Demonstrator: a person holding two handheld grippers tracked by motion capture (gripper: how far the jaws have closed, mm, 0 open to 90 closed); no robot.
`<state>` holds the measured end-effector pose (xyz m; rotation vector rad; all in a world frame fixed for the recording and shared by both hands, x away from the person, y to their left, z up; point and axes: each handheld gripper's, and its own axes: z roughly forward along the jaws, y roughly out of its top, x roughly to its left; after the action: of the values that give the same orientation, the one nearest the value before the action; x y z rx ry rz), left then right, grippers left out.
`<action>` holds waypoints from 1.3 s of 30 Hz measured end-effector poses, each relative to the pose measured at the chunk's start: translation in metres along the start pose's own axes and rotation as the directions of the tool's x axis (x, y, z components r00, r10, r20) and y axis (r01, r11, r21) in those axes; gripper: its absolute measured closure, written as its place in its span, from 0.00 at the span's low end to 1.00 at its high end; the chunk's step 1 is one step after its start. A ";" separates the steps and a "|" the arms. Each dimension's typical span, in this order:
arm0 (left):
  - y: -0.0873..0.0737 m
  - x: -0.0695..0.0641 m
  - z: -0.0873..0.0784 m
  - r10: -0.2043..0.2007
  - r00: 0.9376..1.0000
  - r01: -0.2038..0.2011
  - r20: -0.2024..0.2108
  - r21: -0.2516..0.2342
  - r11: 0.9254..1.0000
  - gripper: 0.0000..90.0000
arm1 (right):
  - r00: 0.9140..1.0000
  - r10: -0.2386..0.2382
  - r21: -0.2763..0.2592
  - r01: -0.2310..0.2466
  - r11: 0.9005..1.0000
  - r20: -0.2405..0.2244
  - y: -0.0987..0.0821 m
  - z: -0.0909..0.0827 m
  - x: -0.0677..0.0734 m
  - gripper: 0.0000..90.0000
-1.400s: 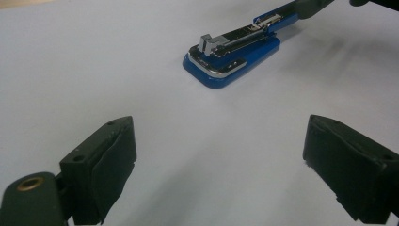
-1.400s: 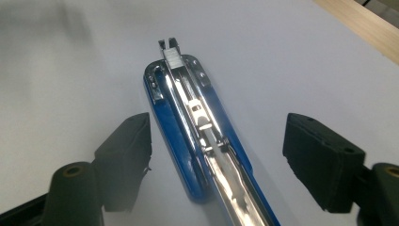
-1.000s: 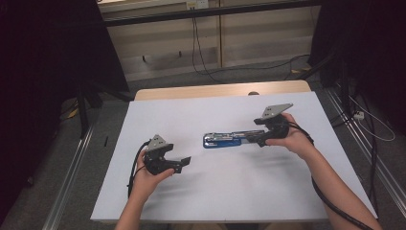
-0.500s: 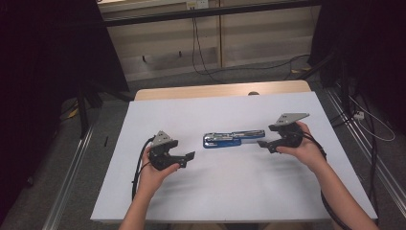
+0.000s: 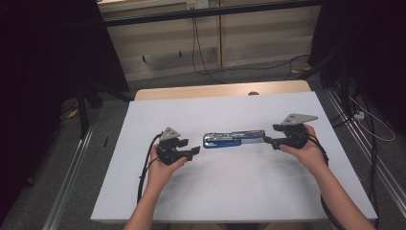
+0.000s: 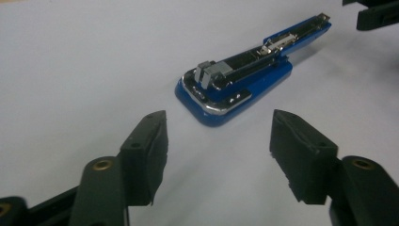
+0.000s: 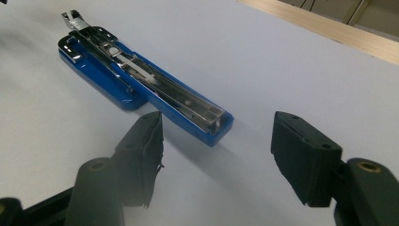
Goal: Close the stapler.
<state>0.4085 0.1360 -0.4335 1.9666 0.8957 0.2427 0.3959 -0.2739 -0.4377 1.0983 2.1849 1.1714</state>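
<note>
Black jaws on the left hand-held gripper [image 5: 194, 152] have just been closing, yet stand apart with nothing between them, just left of the blue stapler [image 5: 233, 138]. It lies flipped open at mid white tabletop [image 5: 225, 191]. The right hand-held gripper [image 5: 266, 140] hovers at its right end, jaws also closing in, gripping nothing.

Bright even light on the white table [image 5: 230, 191], dark surroundings, soft shadows, slightly blurred close-ups.
</note>
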 end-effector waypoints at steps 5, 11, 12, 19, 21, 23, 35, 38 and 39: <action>0.004 0.002 0.009 0.013 1.000 -0.013 -0.012 0.006 1.000 0.63 | 1.000 0.010 0.008 -0.010 1.000 0.016 -0.005 0.000 -0.005 0.38; 0.007 0.003 0.018 0.015 1.000 -0.015 -0.009 0.011 1.000 0.78 | 0.999 0.023 0.009 -0.023 1.000 0.033 -0.007 -0.001 -0.009 0.39; 0.007 0.002 0.019 0.012 1.000 -0.012 -0.009 0.010 1.000 0.81 | 0.999 0.024 0.009 -0.025 1.000 0.034 -0.007 -0.001 -0.010 0.40; 0.008 0.001 0.028 0.036 0.999 -0.035 -0.016 0.047 0.998 0.98 | 0.999 0.006 0.033 -0.007 0.999 0.033 -0.010 0.003 -0.007 0.50; 0.008 0.000 0.030 0.040 0.999 -0.039 -0.001 0.054 0.998 1.00 | 0.999 -0.002 0.041 0.000 0.999 0.041 -0.011 0.003 -0.008 0.59; 0.008 -0.002 0.034 0.044 0.999 -0.044 -0.003 0.061 0.997 1.00 | 0.999 0.005 0.045 -0.007 0.999 0.044 -0.012 0.003 -0.009 0.69; 0.009 -0.006 0.049 0.064 0.998 -0.064 0.006 0.055 0.996 1.00 | 0.999 0.038 0.123 -0.039 0.992 0.012 -0.017 0.012 -0.012 0.97; 0.009 -0.008 0.054 0.082 0.997 -0.082 0.014 0.065 0.994 1.00 | 0.999 0.034 0.136 -0.034 0.990 0.006 -0.017 0.015 -0.012 0.99; 0.008 -0.008 0.055 0.083 0.996 -0.084 0.014 0.068 0.994 1.00 | 1.000 0.030 0.136 -0.030 0.990 0.002 -0.017 0.016 -0.012 0.99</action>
<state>0.4339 0.0907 -0.4555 2.0693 0.8251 0.2513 0.4058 -0.2810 -0.4606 1.1899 2.2841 1.0472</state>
